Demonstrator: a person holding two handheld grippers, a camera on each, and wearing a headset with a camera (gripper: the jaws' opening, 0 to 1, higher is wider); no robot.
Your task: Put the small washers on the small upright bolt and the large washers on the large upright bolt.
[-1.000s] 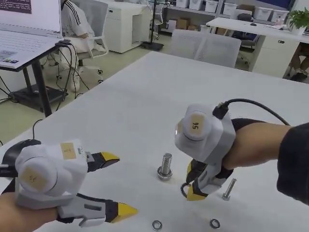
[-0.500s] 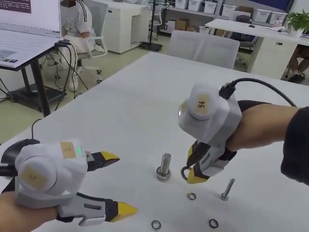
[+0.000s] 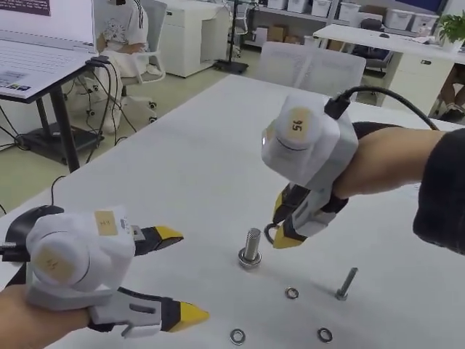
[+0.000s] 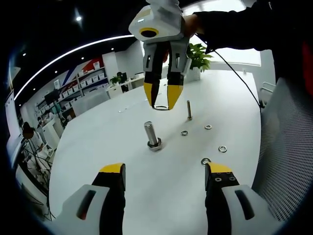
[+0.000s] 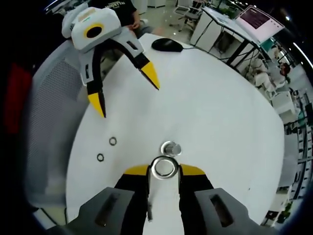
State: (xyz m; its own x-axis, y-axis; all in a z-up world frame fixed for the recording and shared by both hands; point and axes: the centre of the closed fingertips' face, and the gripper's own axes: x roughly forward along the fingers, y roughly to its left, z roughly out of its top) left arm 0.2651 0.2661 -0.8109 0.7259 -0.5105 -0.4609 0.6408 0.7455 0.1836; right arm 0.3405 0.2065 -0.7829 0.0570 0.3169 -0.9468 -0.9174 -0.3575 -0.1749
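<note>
My right tool (image 3: 281, 233) is clamped on a washer (image 5: 164, 167), with the big bolt (image 3: 251, 246) just ahead of its tips, and my left tool (image 3: 183, 275) has its jaws apart.

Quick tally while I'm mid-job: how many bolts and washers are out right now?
Bolts: 2, the large bolt and the small bolt
Loose washers: 4
Held washer in the right gripper: 1
Total: 7
</note>
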